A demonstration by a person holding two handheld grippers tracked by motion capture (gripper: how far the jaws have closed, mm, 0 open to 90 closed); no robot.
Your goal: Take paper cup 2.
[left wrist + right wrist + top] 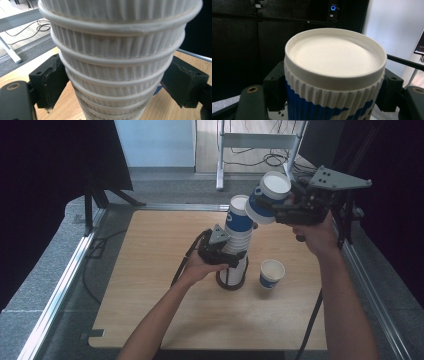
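**Ana:** Right gripper (280, 206) is clamped on a single cup (268, 196), upside down and tilted, base toward the camera in the right gripper view. Both jaws press its ribbed wall.

**Ben:** And the left gripper (231, 256)?

**Ana:** It grips the stack (236, 237) low down, a jaw on either side, in the left gripper view touching the ribs. That pins the stack on the table (150, 270).

**Ben:** Where does the lifted cup sit against the stack?

**Ana:** Up and to the right of the stack's top, just beside it and apart from it. The stack's long axis runs upright, leaning slightly to the right. The cup's axis is tipped away from that, mouth pointing down-left toward the stack.

**Ben:** So what does the next move turn on?

**Ana:** I'd judge the cup is being carried clear of the stack. A loose cup (272, 272) stands mouth up, right of the stack's foot, nearer the right hand. To stand beside it, the held cup would need turning over.

**Ben:** Surface and room?

**Ana:** Pale wood tabletop with metal rails along its sides, grey carpet around. Black curtains hang left and right, and a frame with cables stands at the back.
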